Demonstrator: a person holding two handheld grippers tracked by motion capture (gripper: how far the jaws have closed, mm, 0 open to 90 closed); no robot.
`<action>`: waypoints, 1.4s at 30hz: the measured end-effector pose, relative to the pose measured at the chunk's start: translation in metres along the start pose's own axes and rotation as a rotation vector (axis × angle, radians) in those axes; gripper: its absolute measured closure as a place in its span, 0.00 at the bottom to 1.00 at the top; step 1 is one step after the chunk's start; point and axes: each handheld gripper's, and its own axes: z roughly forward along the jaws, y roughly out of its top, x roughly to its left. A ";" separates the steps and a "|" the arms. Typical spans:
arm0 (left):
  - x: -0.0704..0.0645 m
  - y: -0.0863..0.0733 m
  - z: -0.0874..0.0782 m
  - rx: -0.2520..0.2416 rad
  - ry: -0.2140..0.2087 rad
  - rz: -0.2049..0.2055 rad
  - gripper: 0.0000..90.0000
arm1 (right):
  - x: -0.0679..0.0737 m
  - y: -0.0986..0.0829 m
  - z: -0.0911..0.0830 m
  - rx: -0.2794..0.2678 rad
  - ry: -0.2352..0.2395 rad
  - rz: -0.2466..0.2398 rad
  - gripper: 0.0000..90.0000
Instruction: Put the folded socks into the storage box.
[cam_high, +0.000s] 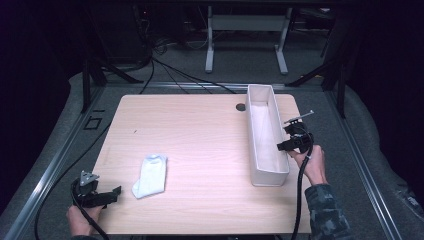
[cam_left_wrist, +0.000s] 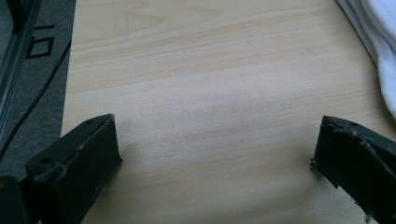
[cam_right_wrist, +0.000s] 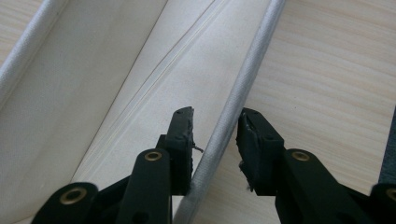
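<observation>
Pale wood table (cam_high: 200, 135), long white fabric bin (cam_high: 264, 150), right hand-held gripper (cam_right_wrist: 215, 126) straddling its rim, left hand-held gripper (cam_left_wrist: 215, 149) wide.

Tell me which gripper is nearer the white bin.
Right. The right gripper straddles the white bin's right wall, one jaw inside, one outside. The left gripper sits at the table's near left corner, beyond the sock.

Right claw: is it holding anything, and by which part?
The right claw straddles the white bin's long side wall at the rim, jaws either side, with a small gap at one jaw; not clearly clamped.
</observation>
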 end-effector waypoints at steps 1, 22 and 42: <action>0.000 0.000 0.000 0.000 0.001 0.001 0.00 | 0.001 0.000 0.000 0.000 -0.007 0.001 0.75; 0.000 0.000 0.000 0.001 -0.001 0.002 0.00 | 0.050 -0.008 0.004 -0.045 0.038 0.069 0.72; 0.000 0.000 0.000 0.001 -0.001 0.005 0.00 | 0.093 0.000 0.015 -0.073 0.119 0.056 0.68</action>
